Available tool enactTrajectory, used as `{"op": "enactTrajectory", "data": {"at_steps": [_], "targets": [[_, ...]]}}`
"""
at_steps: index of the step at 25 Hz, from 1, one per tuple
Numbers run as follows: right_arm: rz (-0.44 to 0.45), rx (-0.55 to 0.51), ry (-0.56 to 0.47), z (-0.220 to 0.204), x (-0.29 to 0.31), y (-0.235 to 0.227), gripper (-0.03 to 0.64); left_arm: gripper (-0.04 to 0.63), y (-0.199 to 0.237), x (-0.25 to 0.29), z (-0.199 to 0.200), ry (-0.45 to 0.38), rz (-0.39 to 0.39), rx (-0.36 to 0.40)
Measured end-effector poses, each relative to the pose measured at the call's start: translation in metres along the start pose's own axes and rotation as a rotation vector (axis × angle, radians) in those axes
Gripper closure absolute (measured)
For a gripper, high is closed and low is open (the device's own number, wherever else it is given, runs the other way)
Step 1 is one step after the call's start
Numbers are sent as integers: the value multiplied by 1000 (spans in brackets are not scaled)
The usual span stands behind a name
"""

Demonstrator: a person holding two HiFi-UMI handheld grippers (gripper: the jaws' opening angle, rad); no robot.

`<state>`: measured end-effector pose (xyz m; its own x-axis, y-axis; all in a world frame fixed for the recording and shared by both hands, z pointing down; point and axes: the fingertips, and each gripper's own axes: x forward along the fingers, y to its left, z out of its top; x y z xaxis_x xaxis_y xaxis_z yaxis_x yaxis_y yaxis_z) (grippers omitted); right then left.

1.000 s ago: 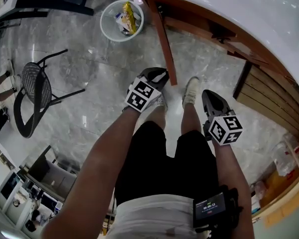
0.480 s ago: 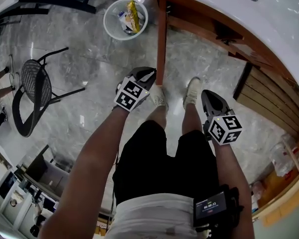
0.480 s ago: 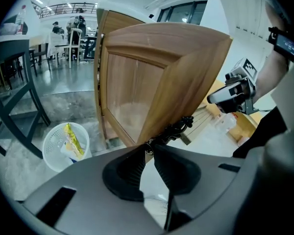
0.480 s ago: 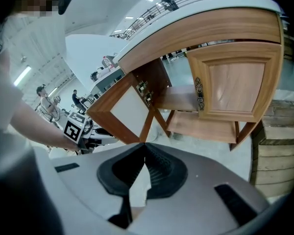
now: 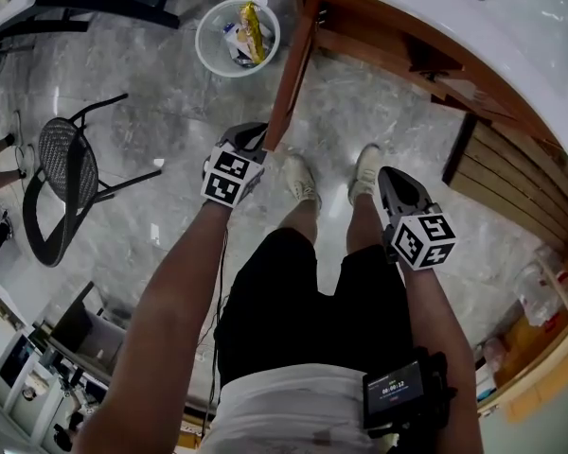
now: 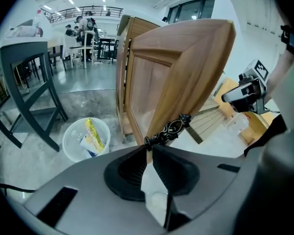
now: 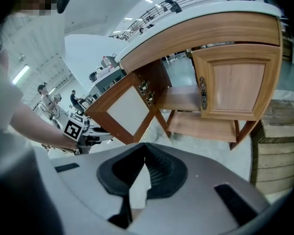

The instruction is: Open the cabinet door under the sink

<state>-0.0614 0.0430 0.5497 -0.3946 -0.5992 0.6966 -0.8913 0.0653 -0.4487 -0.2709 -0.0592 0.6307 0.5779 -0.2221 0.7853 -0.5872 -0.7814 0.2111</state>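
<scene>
The wooden cabinet door (image 5: pixel 286 74) under the white sink (image 5: pixel 511 26) stands swung out over the floor. My left gripper (image 5: pixel 258 140) is at its free edge. In the left gripper view the jaws (image 6: pixel 148 148) have just been closing and pinch the lower end of the ornate black handle (image 6: pixel 169 129), with the door's edge between them. My right gripper (image 5: pixel 390 178) hangs shut and empty above the person's right foot, away from the cabinet. The right gripper view (image 7: pixel 144 146) shows the open door's pale inner panel (image 7: pixel 123 112) and the closed neighbouring door (image 7: pixel 235 87).
A white waste basket (image 5: pixel 237 36) with rubbish stands left of the cabinet. A black mesh chair (image 5: pixel 66 173) is further left. Slatted wooden panels (image 5: pixel 511 183) lean at the right. The person's feet (image 5: pixel 298 180) stand just before the cabinet. A shelf (image 7: pixel 201 126) shows inside.
The door has swung further open to the left, and my left gripper has moved left with it. The right gripper has barely shifted.
</scene>
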Motion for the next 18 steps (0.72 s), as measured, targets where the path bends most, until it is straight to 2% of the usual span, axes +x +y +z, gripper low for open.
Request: {"op": "enactTrajectory", "data": {"at_steps": [4,8,13,15,18], "targets": [[-10,-3,-2,-2,2,10,603,551,6,-3,-2,-3,-8,-4],[-23,-8,2,-3,1,17,603,551,13,-6,-20,23,17,-58],[-51,-13,-11,9,-5,17,603,549,20,-19,-32,14,30,-138],[-62,-16,-19,14,-4,15,603,549,18,-25,-34,9,12,-133],[-70,-26,-33,22,4,11,603,549,6,-30,-30,-11,-20,-65]]}}
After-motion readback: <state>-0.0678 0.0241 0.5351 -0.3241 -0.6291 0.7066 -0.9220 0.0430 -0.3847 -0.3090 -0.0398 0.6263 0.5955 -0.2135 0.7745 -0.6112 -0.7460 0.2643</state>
